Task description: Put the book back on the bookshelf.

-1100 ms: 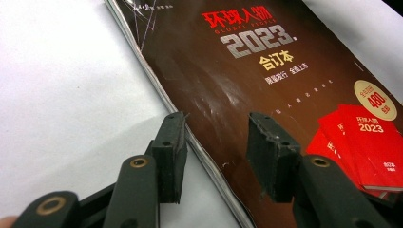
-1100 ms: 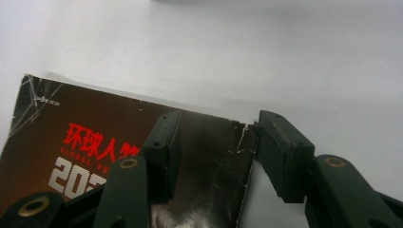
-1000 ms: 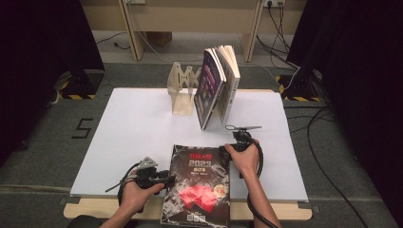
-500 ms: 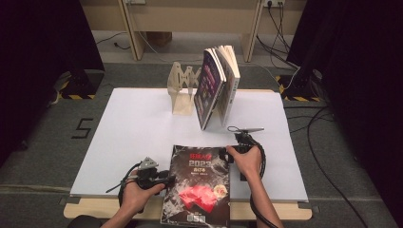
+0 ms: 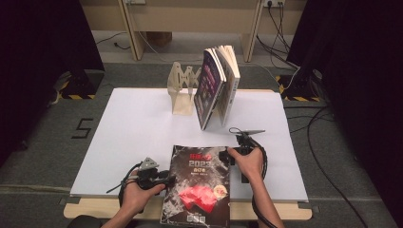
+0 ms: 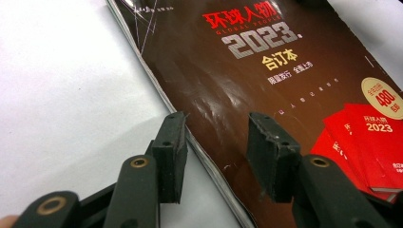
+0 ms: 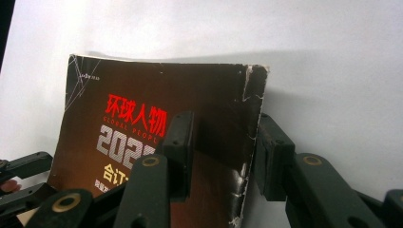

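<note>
Right tool [image 7: 221, 156] jaws just been closing on the magazine's [image 5: 199, 187] spine edge near the far right corner; one jaw over cover, one outside the spine, gap looks nearly gone but can't confirm pads biting yet. Left tool [image 6: 216, 156] jaws apart, straddling the mag's left edge, no clamp. Both hands otherwise parked. Reads as pre-lift: mag flat at near edge of table [image 5: 133, 128], overhanging slightly. Beyond: wooden rack [image 5: 183, 92] w/ two books [image 5: 219, 85] leaning beside it. Room: grey carpet, cables, dark curtains both sides.
</note>
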